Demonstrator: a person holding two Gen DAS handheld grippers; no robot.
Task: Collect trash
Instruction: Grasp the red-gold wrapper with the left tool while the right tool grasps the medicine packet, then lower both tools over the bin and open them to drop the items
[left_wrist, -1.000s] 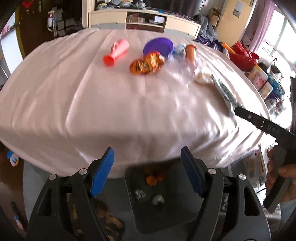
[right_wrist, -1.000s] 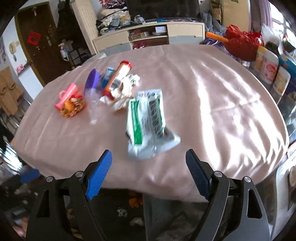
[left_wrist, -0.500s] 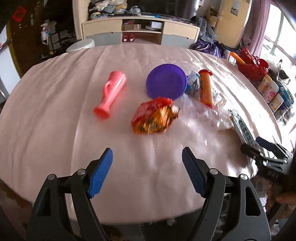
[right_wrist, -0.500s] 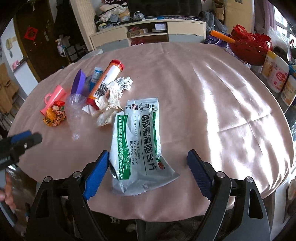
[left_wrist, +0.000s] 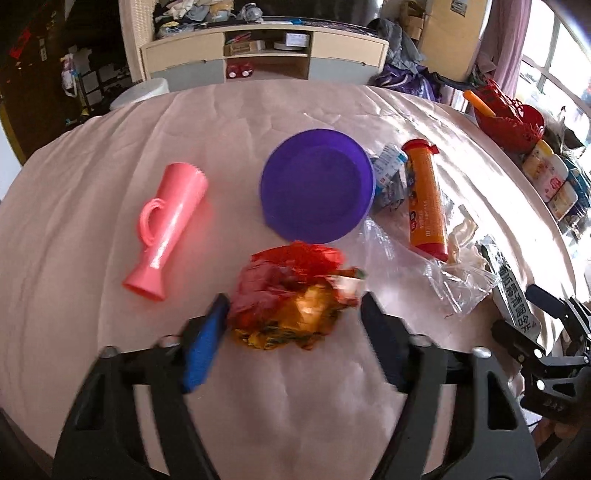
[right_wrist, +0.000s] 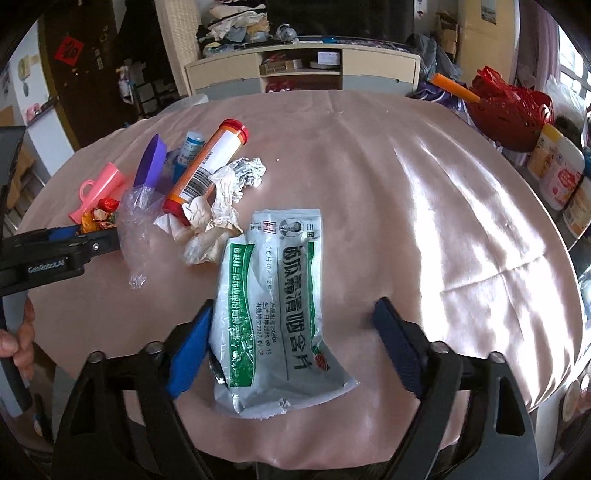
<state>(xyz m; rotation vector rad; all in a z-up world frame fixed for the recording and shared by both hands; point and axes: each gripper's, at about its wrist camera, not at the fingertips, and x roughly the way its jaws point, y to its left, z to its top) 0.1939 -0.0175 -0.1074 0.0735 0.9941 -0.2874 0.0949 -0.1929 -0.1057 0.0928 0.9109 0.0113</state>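
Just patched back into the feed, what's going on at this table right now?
A person with two handheld grippers is clearing trash off the pink-clothed table. The left gripper has its jaws open on either side of a crumpled red-and-orange wrapper, not yet closed. The right gripper is open around the near end of a white-and-green medicine pouch. Nothing is lifted yet.

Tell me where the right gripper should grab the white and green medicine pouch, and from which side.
Take the medicine pouch at its near, torn bottom end, coming in low from the table's near edge. It lies flat and lengthwise between the open right gripper's fingers, too wide to pinch flat, but that crumpled end lifts slightly and offers an edge. The crumpled paper touches the far end.
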